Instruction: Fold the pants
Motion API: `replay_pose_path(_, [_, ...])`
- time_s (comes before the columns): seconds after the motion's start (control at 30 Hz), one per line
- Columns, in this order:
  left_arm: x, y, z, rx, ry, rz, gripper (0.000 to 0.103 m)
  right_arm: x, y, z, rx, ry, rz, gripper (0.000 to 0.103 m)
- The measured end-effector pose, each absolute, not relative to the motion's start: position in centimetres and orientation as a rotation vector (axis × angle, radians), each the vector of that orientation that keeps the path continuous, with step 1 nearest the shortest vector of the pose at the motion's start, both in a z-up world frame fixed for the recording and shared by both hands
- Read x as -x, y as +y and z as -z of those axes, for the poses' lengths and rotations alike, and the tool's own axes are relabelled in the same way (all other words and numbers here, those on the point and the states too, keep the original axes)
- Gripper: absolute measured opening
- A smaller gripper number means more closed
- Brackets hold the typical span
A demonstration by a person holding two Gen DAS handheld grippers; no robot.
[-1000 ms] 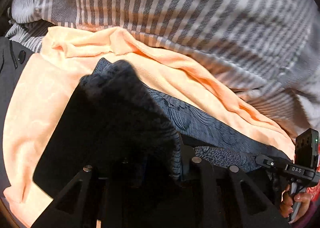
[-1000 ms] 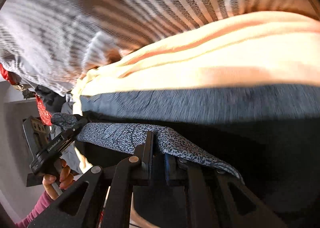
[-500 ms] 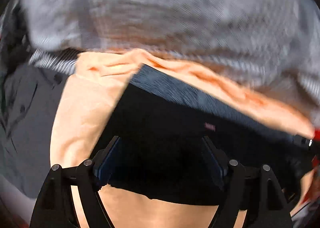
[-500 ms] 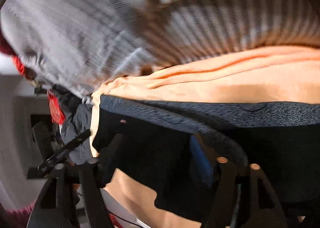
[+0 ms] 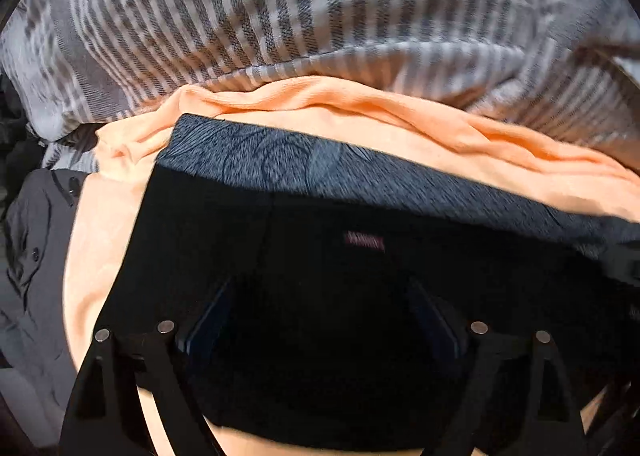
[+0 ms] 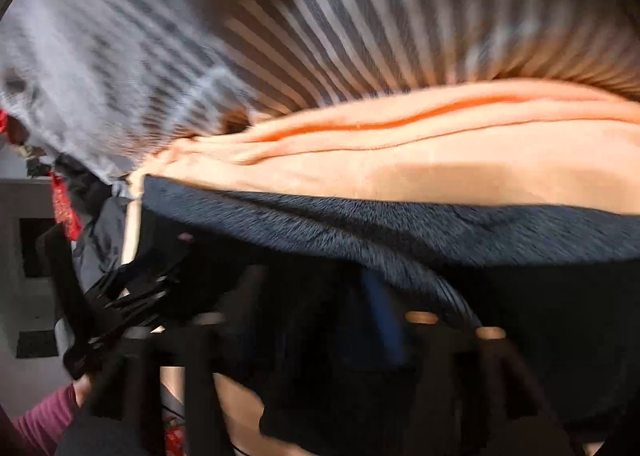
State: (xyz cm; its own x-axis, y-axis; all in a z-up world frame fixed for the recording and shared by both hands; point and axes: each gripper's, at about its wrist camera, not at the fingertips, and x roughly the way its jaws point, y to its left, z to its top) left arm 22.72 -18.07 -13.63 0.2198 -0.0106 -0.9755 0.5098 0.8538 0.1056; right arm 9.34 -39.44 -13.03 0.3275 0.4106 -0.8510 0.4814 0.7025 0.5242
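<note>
Through my left wrist camera, my left gripper [image 5: 320,320] hangs low over the dark pants [image 5: 304,296], its fingers [image 5: 208,320] spread wide with nothing between them. The pants lie flat on an orange cloth [image 5: 360,112], which I take as my landmark: the patterned grey-blue band of the pants [image 5: 320,172] runs along just this side of the cloth's bunched far edge, and a small reddish label [image 5: 364,242] sits on the black part nearer to me. Beyond the orange cloth a grey striped fabric [image 5: 320,8] rises, touching it. To the left of the orange cloth lies a dark grey garment with buttons [image 5: 32,256]. Through my right wrist camera, badly blurred, my right gripper [image 6: 320,320] also hovers over the pants [image 6: 520,316], fingers [image 6: 384,316] held apart and empty as far as I can make out. The pants again rest on the orange cloth [image 6: 440,160], with the striped fabric [image 6: 360,24] behind it. Left of the orange cloth I see my left gripper [image 6: 132,292] over the pants' edge, and something red [image 6: 64,204] further left.
</note>
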Motion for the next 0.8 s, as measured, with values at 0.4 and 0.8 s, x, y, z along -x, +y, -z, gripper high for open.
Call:
replay_pose_path(0.4, [-9.8, -24.0, 11.3, -0.539, 1.369, 0.590, 0.088, 7.3, -40.9, 6.0, -0.859, 1.206, 0.311, 0.073])
replay_pose_path(0.8, [1.0, -30.2, 10.4, -0.470, 1.463, 0.961, 0.088, 25.0, -33.2, 6.8, -0.822, 1.325, 0.703, 0.073])
